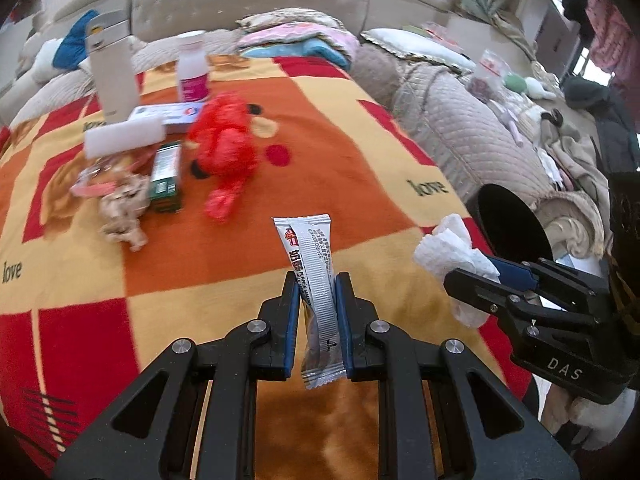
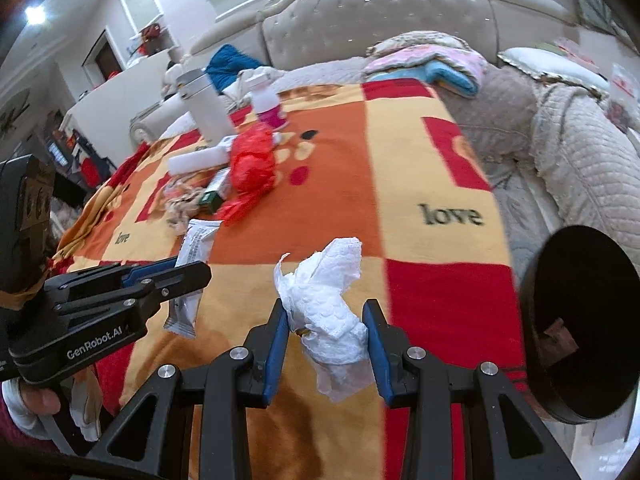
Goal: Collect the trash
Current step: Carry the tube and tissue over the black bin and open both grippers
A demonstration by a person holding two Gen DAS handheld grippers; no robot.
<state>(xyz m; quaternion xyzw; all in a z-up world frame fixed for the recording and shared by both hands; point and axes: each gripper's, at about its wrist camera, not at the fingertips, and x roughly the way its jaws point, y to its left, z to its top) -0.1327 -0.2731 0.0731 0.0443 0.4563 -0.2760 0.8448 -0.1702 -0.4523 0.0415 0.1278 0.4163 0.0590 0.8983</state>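
The blanket on the bed carries the word "love" several times. Beside it stands a black bin. The right gripper, marked "DAS", clamps a crumpled white tissue. The left gripper, marked "GenRobot.AI", pinches a silver sachet printed "PUMPKIN".

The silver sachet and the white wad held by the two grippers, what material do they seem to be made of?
Silver sachet, in the left gripper: likely metallised plastic film, slightly glossy, with printed text and crimped, serrated ends. White wad, in the right gripper: probably tissue paper, matte and soft, with crumpled folds, torn thin edges and a faint embossed pattern.
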